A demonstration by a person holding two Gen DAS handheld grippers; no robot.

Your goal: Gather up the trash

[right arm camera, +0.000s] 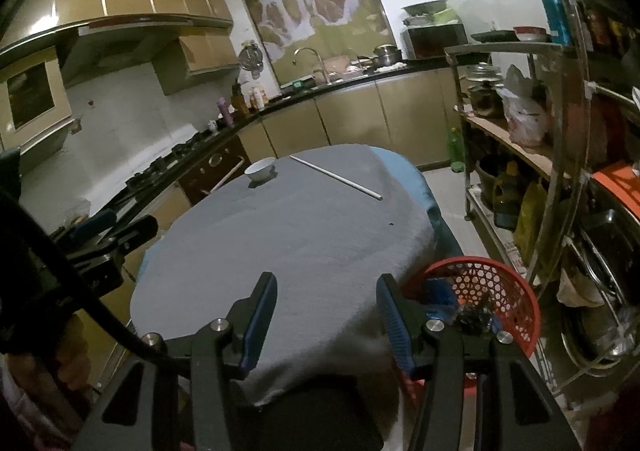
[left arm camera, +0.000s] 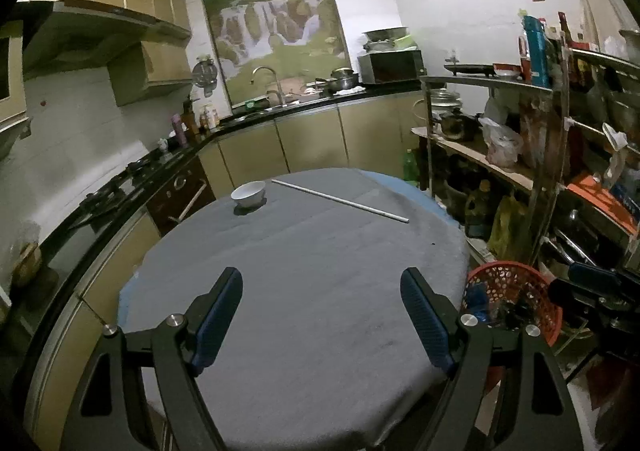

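Dim kitchen with beige cabinets along a dark curved counter (left arm camera: 304,107), waterfall mural (left arm camera: 268,23) behind the sink tap (left arm camera: 269,79), crowded metal shelving rack (left arm camera: 552,139) on the right. Round table under a grey cloth (left arm camera: 304,291) filling the middle, a strip of blue showing at its far right edge. On the cloth, far side: white bowl (left arm camera: 249,193) upright, and to its right a long thin white rod (left arm camera: 340,200) lying flat at a slant, apart from the bowl. Small dark speck (right arm camera: 390,224) near the table's right edge. Red mesh basket (left arm camera: 516,291) just off the right rim of the table, lower than the tabletop, holding dark crumpled trash and something blue (right arm camera: 440,291); exact pieces hard to tell. Left gripper (left arm camera: 322,311) hovering above the near part of the cloth, fingers spread wide, nothing between the blue pads (left arm camera: 218,315). Right gripper (right arm camera: 326,317) over the near right edge of the table, fingers apart though narrower, empty as well, right pad (right arm camera: 394,321) in front of the basket's near rim. Left gripper (right arm camera: 116,231) seen from the right wrist camera at the table's left side
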